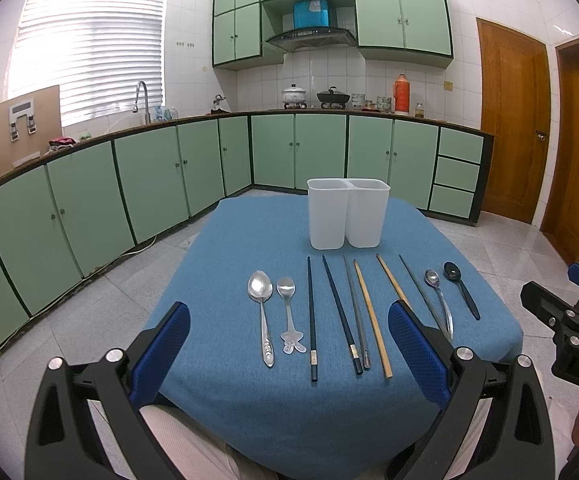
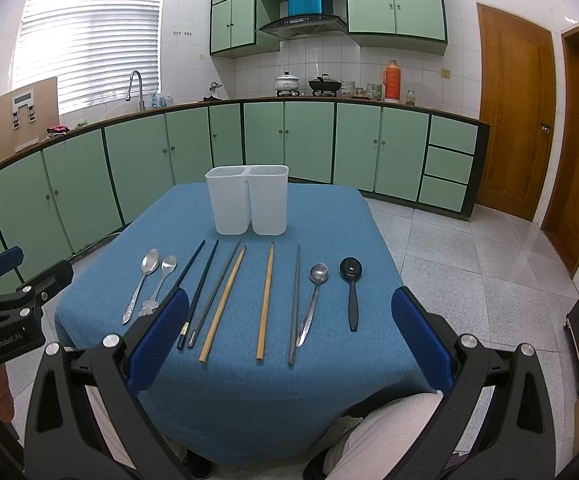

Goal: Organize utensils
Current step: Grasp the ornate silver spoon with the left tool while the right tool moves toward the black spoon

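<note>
At left edge of your right-wrist view, left gripper reads "GenRobot.AI"; right gripper jaws wide, left's too, nothing held.

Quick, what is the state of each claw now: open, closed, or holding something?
Left claw: open, holding nothing.
Right claw: open, holding nothing.

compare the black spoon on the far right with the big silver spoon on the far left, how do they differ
The black spoon is dark and matte with a plain handle; the large silver spoon is shiny metal with a patterned handle end. They lie at opposite ends of the row. Both rest flat on the blue cloth, bowls toward the white holder.
</note>
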Demonstrator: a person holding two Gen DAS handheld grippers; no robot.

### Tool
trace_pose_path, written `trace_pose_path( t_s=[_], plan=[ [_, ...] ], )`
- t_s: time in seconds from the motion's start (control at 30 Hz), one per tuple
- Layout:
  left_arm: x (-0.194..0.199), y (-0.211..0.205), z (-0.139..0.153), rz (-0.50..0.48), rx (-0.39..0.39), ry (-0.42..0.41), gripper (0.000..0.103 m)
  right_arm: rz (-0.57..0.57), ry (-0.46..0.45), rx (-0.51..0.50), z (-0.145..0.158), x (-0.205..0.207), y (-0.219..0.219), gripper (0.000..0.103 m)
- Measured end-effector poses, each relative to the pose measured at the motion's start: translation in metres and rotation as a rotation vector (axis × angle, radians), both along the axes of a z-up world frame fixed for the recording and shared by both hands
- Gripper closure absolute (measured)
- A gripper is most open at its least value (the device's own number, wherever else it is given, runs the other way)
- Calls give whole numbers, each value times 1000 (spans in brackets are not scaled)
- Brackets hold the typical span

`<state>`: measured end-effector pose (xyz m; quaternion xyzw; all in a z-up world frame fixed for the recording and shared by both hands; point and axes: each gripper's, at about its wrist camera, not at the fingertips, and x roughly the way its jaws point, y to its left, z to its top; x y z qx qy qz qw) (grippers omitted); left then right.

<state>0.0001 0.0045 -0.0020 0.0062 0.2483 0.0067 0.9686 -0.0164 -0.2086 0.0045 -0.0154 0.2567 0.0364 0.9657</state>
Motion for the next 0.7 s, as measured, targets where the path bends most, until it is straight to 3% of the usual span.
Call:
trace_pose_path(
  t_s=[0.17, 0.47, 0.7],
  plan=[
    [8, 13, -2, 16, -17, 16, 6, -6, 6, -1, 2, 7, -4, 5],
    [58, 46, -16, 108, -30, 68, 6, -45, 3, -11, -9, 43, -15, 5],
    [99, 51, -36, 126, 41, 125, 6, -100, 46, -13, -24, 89, -32, 5]
  ],
)
